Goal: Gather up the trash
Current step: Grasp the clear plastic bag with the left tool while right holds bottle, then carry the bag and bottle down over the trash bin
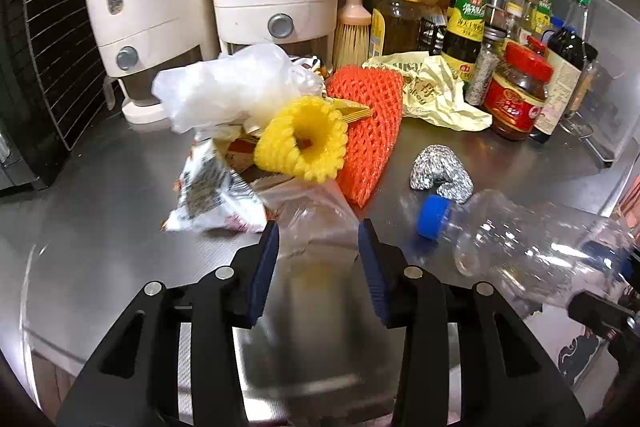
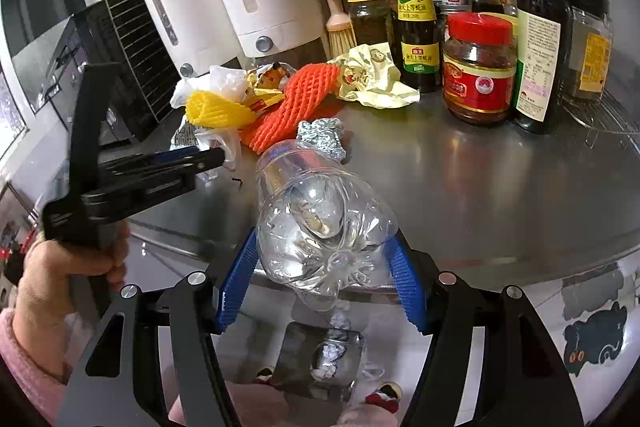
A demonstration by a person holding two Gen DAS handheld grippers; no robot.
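Our right gripper (image 2: 320,259) clamps the base of an empty clear plastic bottle (image 2: 316,223); our left gripper (image 1: 318,259) hangs with jaws spread, a clear plastic bag (image 1: 312,215) loose between them, unpinched. We judge the smooth bottle may slip if the grip eases. Yellow foam net (image 1: 304,143), orange foam net (image 1: 372,131) and foil ball (image 1: 440,171) crowd the steel counter (image 1: 120,187); sauce jars (image 1: 518,95) stand near.

Your clearest path is the bare steel counter (image 2: 460,179) right of the crumpled foil ball (image 1: 440,171). Ahead, the heap of yellow foam netting (image 1: 300,143) and orange foam netting (image 1: 368,131) blocks you, with sauce bottles and jars (image 2: 480,67) crowding the far right
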